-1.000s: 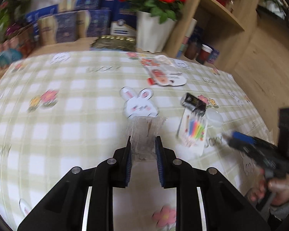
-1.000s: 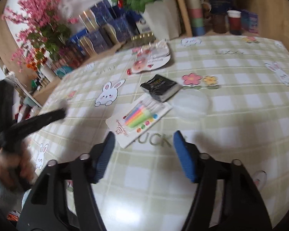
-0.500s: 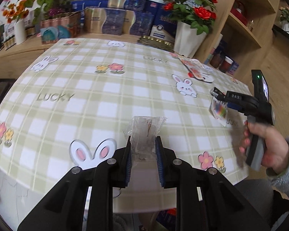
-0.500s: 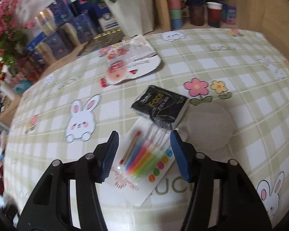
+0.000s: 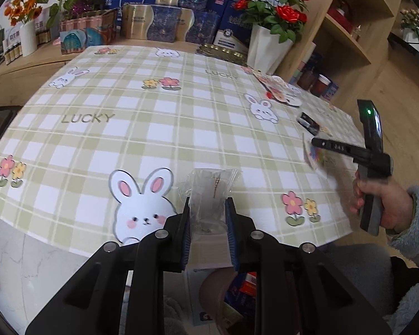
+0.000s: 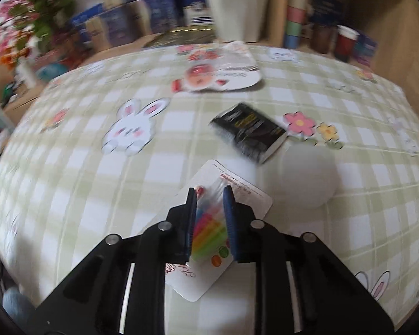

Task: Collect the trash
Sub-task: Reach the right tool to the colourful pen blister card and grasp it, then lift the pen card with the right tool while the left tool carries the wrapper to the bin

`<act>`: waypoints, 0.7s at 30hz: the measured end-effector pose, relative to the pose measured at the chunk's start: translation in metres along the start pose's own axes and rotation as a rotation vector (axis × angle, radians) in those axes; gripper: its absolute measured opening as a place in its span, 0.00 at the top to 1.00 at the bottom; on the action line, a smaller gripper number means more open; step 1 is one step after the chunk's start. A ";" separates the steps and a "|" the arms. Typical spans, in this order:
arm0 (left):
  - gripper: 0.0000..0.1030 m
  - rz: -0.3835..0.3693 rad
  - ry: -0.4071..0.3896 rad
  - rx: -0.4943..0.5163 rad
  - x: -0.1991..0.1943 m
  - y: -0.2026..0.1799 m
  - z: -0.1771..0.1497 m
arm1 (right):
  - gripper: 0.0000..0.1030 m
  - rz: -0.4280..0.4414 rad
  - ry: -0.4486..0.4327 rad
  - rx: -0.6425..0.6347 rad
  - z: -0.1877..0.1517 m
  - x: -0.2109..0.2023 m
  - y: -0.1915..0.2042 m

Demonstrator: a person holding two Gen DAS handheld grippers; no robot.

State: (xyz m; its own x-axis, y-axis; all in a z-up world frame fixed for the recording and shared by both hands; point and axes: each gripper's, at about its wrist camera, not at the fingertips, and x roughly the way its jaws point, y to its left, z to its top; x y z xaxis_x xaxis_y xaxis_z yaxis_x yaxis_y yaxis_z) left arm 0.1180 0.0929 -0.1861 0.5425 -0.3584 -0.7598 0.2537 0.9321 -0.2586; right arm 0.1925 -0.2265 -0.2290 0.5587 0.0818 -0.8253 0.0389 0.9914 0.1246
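Observation:
My left gripper is shut on a clear plastic bag and holds it over the table's near edge. My right gripper is shut on a candle pack, a white card with coloured candles, lifted slightly off the checked tablecloth. In the left wrist view the right gripper grips that pack at the table's right side. A black packet, a round white lid and a red-and-white wrapper lie beyond it.
A white flower pot with red roses, gift boxes and wooden shelves stand behind the table. Cups sit on a low shelf at the far right. Items sit below the table edge.
My right gripper closed from wide open onto the candle pack. My left gripper pulled back with the clear bag from mid-table to the near edge.

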 end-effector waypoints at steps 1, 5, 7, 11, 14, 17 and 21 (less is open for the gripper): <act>0.79 -0.010 -0.001 0.004 0.000 -0.003 -0.001 | 0.78 0.029 0.009 -0.038 -0.005 -0.004 0.001; 0.79 -0.036 -0.006 0.006 0.004 -0.011 -0.003 | 0.77 0.044 0.037 -0.115 -0.013 -0.013 0.001; 0.79 -0.047 -0.005 0.002 0.006 -0.016 -0.004 | 0.62 0.033 0.016 -0.106 -0.014 -0.021 -0.004; 0.79 -0.060 -0.002 0.008 0.010 -0.023 -0.007 | 0.54 0.020 -0.006 -0.071 -0.018 -0.030 -0.010; 0.79 -0.064 0.014 0.015 0.016 -0.027 -0.009 | 0.54 0.029 0.021 -0.014 -0.021 -0.025 -0.012; 0.79 -0.064 0.024 0.012 0.020 -0.028 -0.009 | 0.54 -0.028 0.035 0.040 -0.024 -0.019 -0.008; 0.79 -0.073 0.030 0.009 0.023 -0.030 -0.009 | 0.53 -0.051 0.036 0.118 -0.025 -0.011 -0.006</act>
State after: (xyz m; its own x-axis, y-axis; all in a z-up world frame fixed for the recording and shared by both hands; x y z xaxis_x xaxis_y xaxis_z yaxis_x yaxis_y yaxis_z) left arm 0.1160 0.0573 -0.2012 0.4982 -0.4235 -0.7566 0.2987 0.9030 -0.3088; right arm 0.1650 -0.2308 -0.2344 0.5232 0.0376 -0.8514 0.1647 0.9757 0.1442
